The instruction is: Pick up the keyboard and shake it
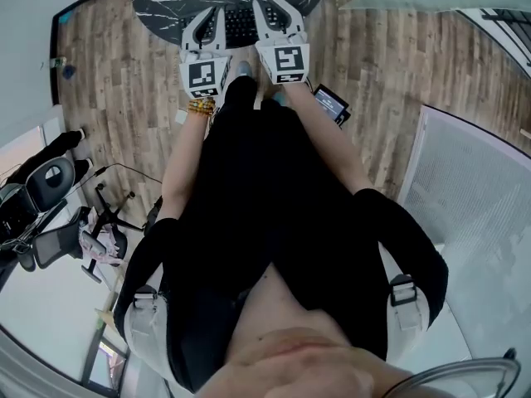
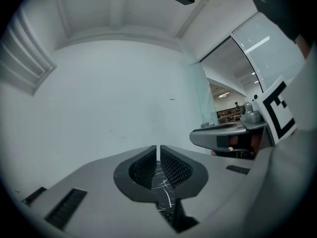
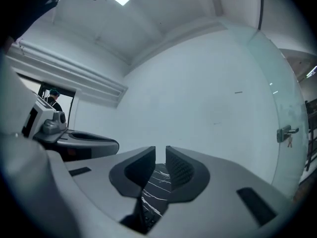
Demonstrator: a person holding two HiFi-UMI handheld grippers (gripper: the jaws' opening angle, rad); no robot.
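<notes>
A black keyboard (image 1: 241, 25) lies flat on a round black marble table (image 1: 166, 2) at the top of the head view. My left gripper (image 1: 205, 16) hovers over its left end and my right gripper (image 1: 274, 5) over its right end, side by side. In the left gripper view the left gripper (image 2: 158, 148) shows only a thin slit between its pads, with nothing in it; marble (image 2: 161, 182) and keyboard keys (image 2: 171, 216) appear below. The right gripper (image 3: 160, 149) has a slightly wider slit, also with nothing in it, above marble (image 3: 157, 185). Both point toward a pale wall.
Wood-plank floor (image 1: 116, 98) surrounds the table. Office chairs (image 1: 50, 197) stand at the left and a white partition (image 1: 473, 181) at the right. A dark device with a lit screen (image 1: 332, 104) sits by the person's right side. The person's black-clad body fills the middle.
</notes>
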